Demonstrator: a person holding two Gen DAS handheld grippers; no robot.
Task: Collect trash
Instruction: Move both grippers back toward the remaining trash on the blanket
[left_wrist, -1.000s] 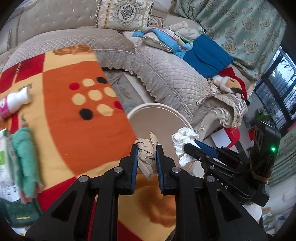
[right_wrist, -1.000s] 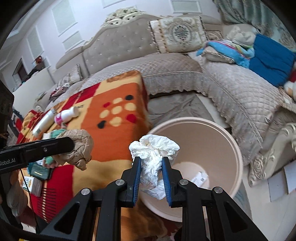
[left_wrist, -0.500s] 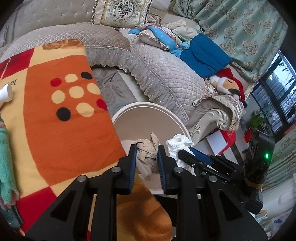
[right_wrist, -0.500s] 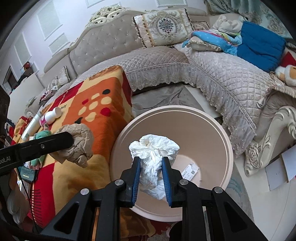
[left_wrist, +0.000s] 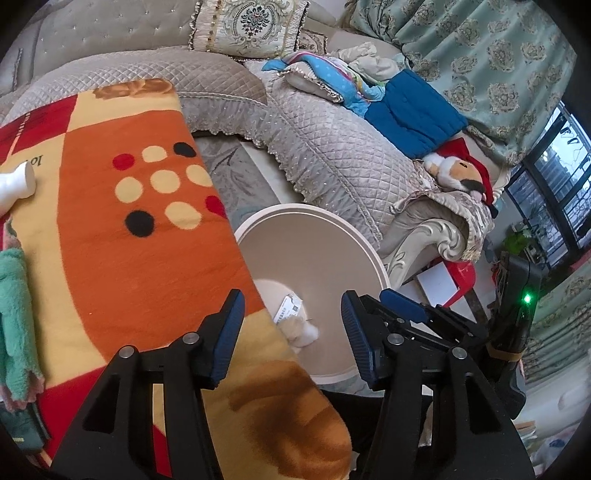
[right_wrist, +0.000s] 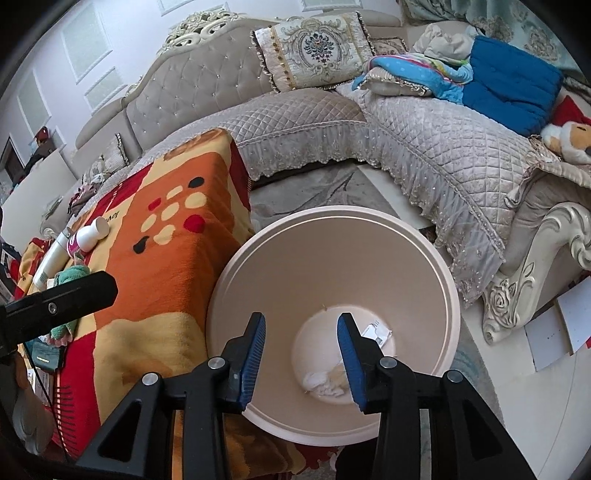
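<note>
left gripper (left_wrist: 291, 328) opening, right gripper (right_wrist: 301, 350) opening, empty

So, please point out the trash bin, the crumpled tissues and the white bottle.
trash bin (right_wrist: 436, 266), right wrist view, rim
crumpled tissues (right_wrist: 325, 380), right wrist view, white wad
white bottle (right_wrist: 90, 234), right wrist view, body

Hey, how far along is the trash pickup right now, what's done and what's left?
Done: two crumpled paper wads lie at the bottom of the bin, beside a small label. In hand: nothing; the left gripper and right gripper are over the bin, jaws opening and empty. Possibly left: a white bottle lying on the orange blanket, if that counts as trash.
</note>
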